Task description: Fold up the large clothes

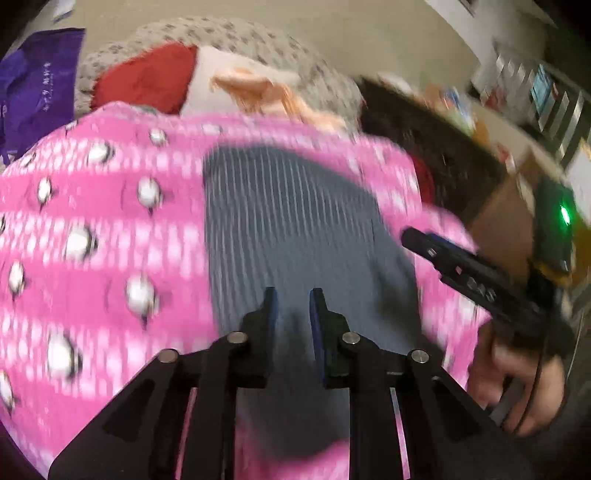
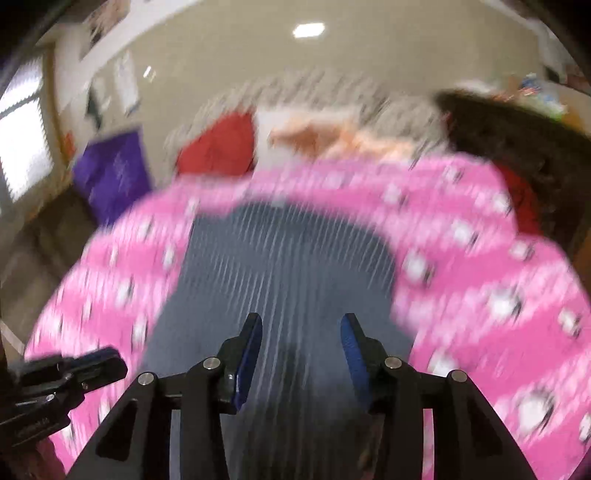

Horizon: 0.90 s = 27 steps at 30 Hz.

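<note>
Both views were motion-blurred. The grey striped garment (image 1: 295, 221) lay flat on the pink patterned cover (image 1: 110, 240), roughly central, running away from both cameras.

Left wrist view: left gripper (image 1: 292, 299) sat over the near end of the garment, jaws narrow with a small gap visible between the blue pads (image 1: 317, 321); nothing was clamped between them. Only this view showed the right gripper (image 1: 417, 238) from the side, over the right edge of the garment and cover, plus the person's hand (image 1: 517, 384) holding it and a green light (image 1: 564, 215) on its body. It also showed shelving (image 1: 546, 99) at upper right.

Right wrist view: right gripper (image 2: 301, 332) had its jaws clearly apart, wider than the left's, with nothing between; striped fabric showed through the gap. Only this view showed the left gripper (image 2: 110, 363) from the side, at lower left over the cover's edge; its jaw state can't be told from here. It also showed a window (image 2: 22, 140) at left and a ceiling light (image 2: 308, 29).

Both views caught the red cloth (image 1: 147, 77), the orange item (image 1: 258, 88) and the purple bag (image 1: 37, 88) beyond the cover.
</note>
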Tool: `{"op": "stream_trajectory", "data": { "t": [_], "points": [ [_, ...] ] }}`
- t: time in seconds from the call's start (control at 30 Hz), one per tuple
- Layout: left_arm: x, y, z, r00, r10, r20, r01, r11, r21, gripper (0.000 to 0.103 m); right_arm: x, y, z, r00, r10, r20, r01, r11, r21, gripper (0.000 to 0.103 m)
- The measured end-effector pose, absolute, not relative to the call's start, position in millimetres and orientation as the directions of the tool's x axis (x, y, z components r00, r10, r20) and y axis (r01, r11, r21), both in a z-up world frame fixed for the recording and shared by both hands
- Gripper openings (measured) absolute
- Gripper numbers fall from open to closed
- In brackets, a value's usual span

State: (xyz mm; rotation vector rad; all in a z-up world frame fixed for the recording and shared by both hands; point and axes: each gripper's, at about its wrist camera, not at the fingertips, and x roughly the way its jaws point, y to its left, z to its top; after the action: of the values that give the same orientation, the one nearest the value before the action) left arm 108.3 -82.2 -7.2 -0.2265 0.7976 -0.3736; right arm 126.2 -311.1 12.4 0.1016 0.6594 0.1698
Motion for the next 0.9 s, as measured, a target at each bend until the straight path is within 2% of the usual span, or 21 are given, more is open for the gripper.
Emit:
{"op": "stream_trajectory", "data": {
  "t": [0.07,0.13,0.17,0.2,0.27,0.37,0.43,0.53,0.7,0.77,0.83,0.9],
  "points": [
    [145.2,-92.1,8.3,0.677,-0.378,-0.631,0.184,0.918,-0.352,0.016,161.5,-314.9,24.5,0.793,0.154,-0.589,-0.056,0.982,0.182,0.051],
    [178.0,-104.9,10.5,0.683,-0.330,-0.651,0.116,0.930,-0.349,0.025,197.0,-311.6,22.6,0.775,0.128,-0.618,0.003,0.978,0.207,0.052],
    [190.3,-113.1,4.5,0.681,-0.302,-0.667,0.094,0.939,-0.330,0.036,215.2,-310.2,14.9,0.754,0.139,-0.642,0.021,0.972,0.235,0.052],
    [195.0,-115.3,-2.1,0.679,-0.290,-0.674,0.084,0.943,-0.321,0.039,233.7,-307.6,1.2,0.722,0.153,-0.675,0.035,0.966,0.256,0.052],
    [207.9,-126.5,-34.6,0.659,-0.227,-0.717,0.056,0.966,-0.254,0.039,257.4,-305.8,-25.6,0.677,0.125,-0.725,0.052,0.975,0.216,0.052],
    [205.7,-124.5,-86.8,0.618,-0.247,-0.746,0.057,0.961,-0.272,0.039,267.2,-304.7,-69.9,0.665,0.112,-0.738,0.015,0.986,0.164,0.053],
    [205.9,-121.5,-84.6,0.642,-0.249,-0.725,0.040,0.955,-0.293,0.039,267.7,-312.5,-70.7,0.683,0.144,-0.716,0.014,0.978,0.210,0.056],
    [204.3,-125.9,-87.3,0.643,-0.220,-0.734,0.039,0.966,-0.256,0.039,278.4,-316.6,-76.8,0.663,0.152,-0.733,0.017,0.976,0.218,0.064],
    [203.4,-123.4,-86.4,0.637,-0.222,-0.738,0.043,0.966,-0.253,0.041,276.2,-323.4,-74.7,0.662,0.190,-0.725,0.010,0.965,0.262,0.066],
    [209.6,-123.3,-78.3,0.596,-0.253,-0.762,0.066,0.961,-0.268,0.043,258.2,-332.6,-57.0,0.674,0.215,-0.706,0.006,0.955,0.296,0.065],
    [206.8,-108.2,-58.3,0.557,-0.321,-0.766,0.093,0.941,-0.326,0.043,227.9,-355.6,-26.5,0.730,0.249,-0.637,-0.003,0.932,0.361,0.066],
    [189.0,-87.4,-36.2,0.604,-0.344,-0.719,0.129,0.933,-0.337,0.043,198.8,-376.8,-6.3,0.767,0.269,-0.582,-0.044,0.928,0.371,0.081]
  ]
}}
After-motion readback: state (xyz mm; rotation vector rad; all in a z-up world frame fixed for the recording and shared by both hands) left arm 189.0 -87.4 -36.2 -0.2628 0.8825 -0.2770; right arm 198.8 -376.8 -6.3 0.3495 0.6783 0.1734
